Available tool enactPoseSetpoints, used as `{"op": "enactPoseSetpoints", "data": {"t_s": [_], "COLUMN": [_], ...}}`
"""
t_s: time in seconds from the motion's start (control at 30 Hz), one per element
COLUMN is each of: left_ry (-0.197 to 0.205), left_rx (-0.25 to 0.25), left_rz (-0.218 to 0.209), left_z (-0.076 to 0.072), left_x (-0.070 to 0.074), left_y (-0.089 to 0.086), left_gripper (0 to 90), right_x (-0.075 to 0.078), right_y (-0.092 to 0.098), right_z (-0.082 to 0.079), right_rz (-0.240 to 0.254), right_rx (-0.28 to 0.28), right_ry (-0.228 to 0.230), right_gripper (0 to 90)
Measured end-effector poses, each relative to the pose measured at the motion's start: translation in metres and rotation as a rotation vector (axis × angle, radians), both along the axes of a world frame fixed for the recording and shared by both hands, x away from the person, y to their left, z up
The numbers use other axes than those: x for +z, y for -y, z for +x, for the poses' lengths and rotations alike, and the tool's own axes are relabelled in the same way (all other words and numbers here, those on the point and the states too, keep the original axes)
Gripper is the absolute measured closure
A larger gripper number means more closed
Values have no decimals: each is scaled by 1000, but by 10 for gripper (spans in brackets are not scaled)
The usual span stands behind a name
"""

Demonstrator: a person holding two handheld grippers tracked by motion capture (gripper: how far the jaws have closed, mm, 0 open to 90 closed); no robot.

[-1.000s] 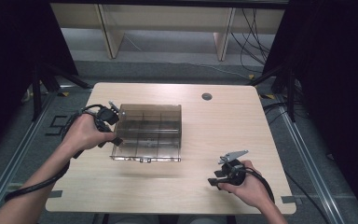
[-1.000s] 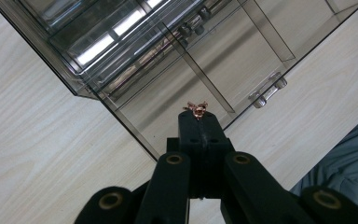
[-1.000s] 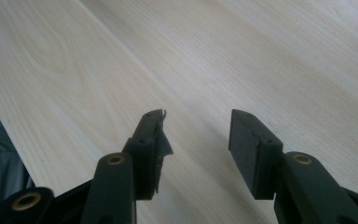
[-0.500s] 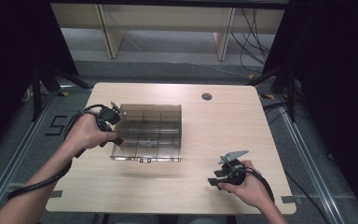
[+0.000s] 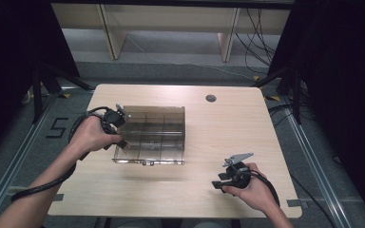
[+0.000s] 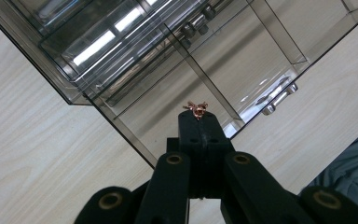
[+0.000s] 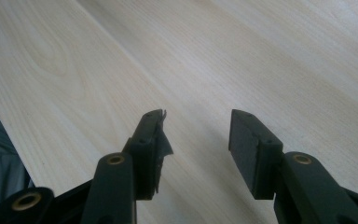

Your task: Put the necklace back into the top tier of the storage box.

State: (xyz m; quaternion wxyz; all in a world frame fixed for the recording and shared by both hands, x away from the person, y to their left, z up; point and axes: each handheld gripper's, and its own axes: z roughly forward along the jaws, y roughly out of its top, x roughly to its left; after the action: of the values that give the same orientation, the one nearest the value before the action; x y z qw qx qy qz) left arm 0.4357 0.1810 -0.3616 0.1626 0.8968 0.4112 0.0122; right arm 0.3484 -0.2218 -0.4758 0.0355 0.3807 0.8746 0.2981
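Note:
A smoky clear compartment box [image 5: 149, 162] lies left of centre on the wooden table [image 5: 233, 128]. My left gripper [image 5: 124, 143] hangs over the box's front left corner. In the left gripper view its jaws are pressed together [image 6: 199, 117] and pinch a tiny copper-coloured part [image 6: 196, 108] at their tips, above a divided compartment of the box [image 6: 242, 60]. My right gripper [image 5: 218, 181] rests near the table's front right edge. Its jaws stand apart [image 7: 196, 123] over bare wood with nothing between them.
Small metal screws [image 6: 193, 30] lie in a far compartment of the box, and more screws [image 6: 279, 93] lie in another. A round cable hole [image 5: 211, 98] sits at the table's far edge. Shelving and cables stand on the floor beyond the table.

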Motion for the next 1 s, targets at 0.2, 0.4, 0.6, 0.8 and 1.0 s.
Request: {"op": "enactPoseSetpoints", "data": {"t_s": [0.2, 0.4, 0.6, 0.8, 1.0], "left_ry": [-13, -15, -30, -37, -52], "left_rx": [11, -7, 9, 21, -63], "left_rz": [7, 16, 23, 34, 21], "left_z": [0, 2, 1, 2, 9], "left_x": [-5, -8, -12, -17, -23], "left_y": [1, 0, 1, 2, -2], "left_gripper": [898, 898, 898, 898, 898], "right_x": [0, 0, -1, -1, -1], "right_y": [0, 0, -1, -1, -1], "right_z": [0, 0, -1, -1, 0], "right_rz": [-4, -5, 5, 6, -2], "right_rx": [-3, 0, -9, -10, 5], "right_ry": [-4, -4, -14, -14, -6], "right_gripper": [555, 555, 554, 554, 553]}}
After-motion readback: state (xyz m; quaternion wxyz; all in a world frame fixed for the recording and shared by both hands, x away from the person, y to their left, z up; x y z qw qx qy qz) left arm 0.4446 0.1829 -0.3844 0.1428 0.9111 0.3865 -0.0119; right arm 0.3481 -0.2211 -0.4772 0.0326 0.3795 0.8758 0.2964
